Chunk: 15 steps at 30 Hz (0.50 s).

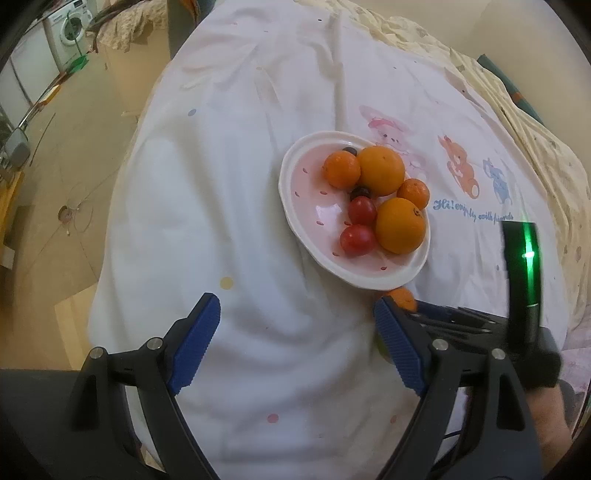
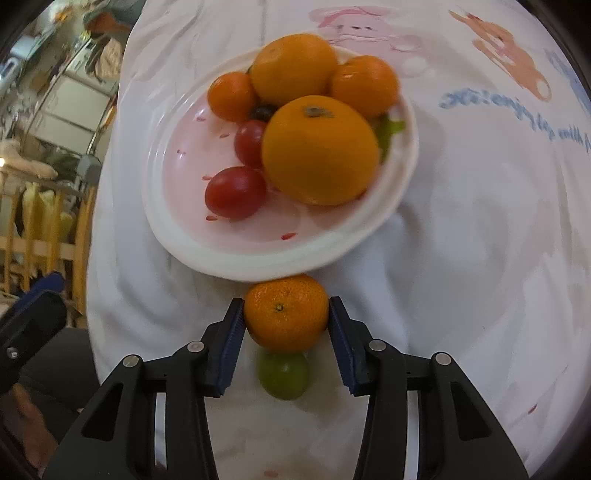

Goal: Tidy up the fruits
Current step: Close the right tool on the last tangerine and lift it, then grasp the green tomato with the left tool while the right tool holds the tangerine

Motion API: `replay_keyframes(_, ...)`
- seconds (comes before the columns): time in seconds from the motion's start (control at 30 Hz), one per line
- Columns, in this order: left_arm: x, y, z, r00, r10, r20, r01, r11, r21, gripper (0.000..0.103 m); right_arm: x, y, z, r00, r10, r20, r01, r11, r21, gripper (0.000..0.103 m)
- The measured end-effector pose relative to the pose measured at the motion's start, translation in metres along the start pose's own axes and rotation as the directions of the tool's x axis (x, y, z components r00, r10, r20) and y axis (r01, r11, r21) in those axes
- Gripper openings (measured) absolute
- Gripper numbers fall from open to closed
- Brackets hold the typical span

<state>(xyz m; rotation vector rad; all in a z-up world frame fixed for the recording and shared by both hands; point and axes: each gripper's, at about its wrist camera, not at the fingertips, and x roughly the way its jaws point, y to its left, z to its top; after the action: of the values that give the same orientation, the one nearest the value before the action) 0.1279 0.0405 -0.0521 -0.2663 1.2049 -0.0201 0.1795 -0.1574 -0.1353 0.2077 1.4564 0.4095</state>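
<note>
At the bottom centre of the right view, my right gripper [image 2: 286, 319] clasps a mandarin [image 2: 286, 314], the plate [image 2: 177, 236] directly ahead; left gripper [image 1: 297, 343] hangs released.

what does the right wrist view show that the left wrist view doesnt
Only the right wrist view shows the green fruit on the sheet under the right gripper, and both pads against the mandarin. Only the left wrist view shows the left gripper open over bare sheet, and a washing machine. Both show the pink plate holding oranges and two cherry tomatoes.
</note>
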Motion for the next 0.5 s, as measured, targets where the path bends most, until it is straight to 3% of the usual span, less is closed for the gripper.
replay_keyframes(0.3,0.029,-0.032,-0.011,0.994,-0.038,-0.100,0.040,0.999,0.019,0.083,-0.067,-0.058,-0.014,0.987,0.033,0.156,-0.058,0.986,0.154,0.047)
replay_keyframes(0.37,0.041,-0.045,-0.017,0.988,-0.060,-0.144,0.064,0.998,0.026,0.083,-0.075,-0.066,-0.018,0.983,0.035,0.181,-0.067,0.983,0.170,0.047)
replay_keyframes(0.5,0.067,-0.071,-0.027,0.966,-0.074,-0.246,0.092,0.994,0.065,0.072,-0.087,-0.082,-0.025,0.977,0.043,0.209,-0.086,0.976,0.201,0.047)
